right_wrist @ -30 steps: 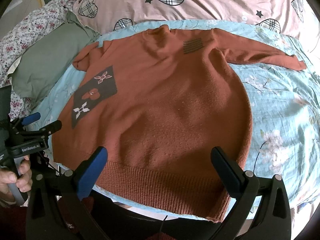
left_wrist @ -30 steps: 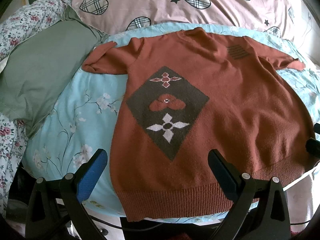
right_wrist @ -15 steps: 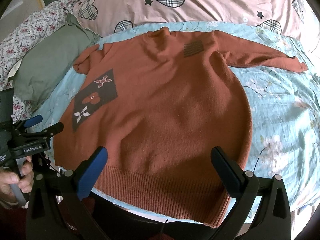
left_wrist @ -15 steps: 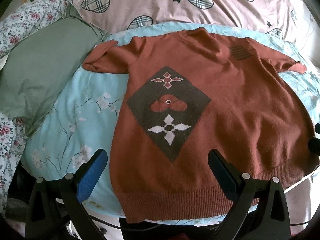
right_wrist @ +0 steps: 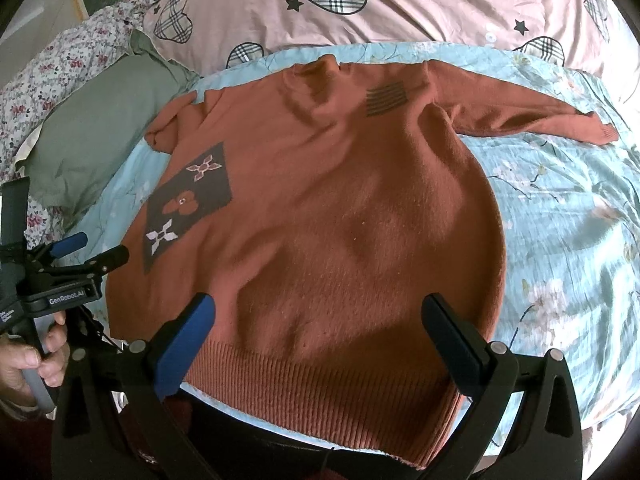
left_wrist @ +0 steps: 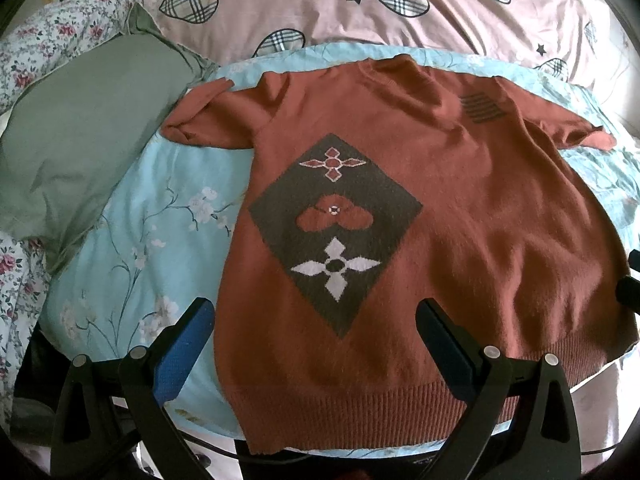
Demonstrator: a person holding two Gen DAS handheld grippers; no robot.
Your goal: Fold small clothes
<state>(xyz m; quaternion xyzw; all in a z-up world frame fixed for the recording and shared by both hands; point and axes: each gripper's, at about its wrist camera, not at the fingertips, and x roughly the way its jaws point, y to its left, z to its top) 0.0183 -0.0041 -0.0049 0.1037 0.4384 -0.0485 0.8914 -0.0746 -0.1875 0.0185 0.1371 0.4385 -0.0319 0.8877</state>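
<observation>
A rust-brown knitted sweater [left_wrist: 460,220] lies spread flat, front up, on a light blue floral sheet [left_wrist: 160,232]. It has a dark diamond patch [left_wrist: 336,228] with flower motifs and also shows in the right wrist view [right_wrist: 340,220]. Its left sleeve [left_wrist: 208,124] is bunched short; its right sleeve [right_wrist: 520,116] stretches out. My left gripper [left_wrist: 316,340] is open and empty over the lower hem's left part. My right gripper [right_wrist: 320,332] is open and empty over the hem's [right_wrist: 320,384] right part. The left gripper also shows in the right wrist view [right_wrist: 92,252].
A green pillow [left_wrist: 80,144] lies left of the sweater. A pink quilt with plaid hearts [left_wrist: 360,4] lies behind it. A floral blanket [left_wrist: 48,48] is at the far left. The bed's near edge [right_wrist: 248,416] runs just under the hem.
Both grippers have drawn slightly closer to the sweater, which looks a little larger and nearer. The sweater itself has not moved. Both jaws stay open.
</observation>
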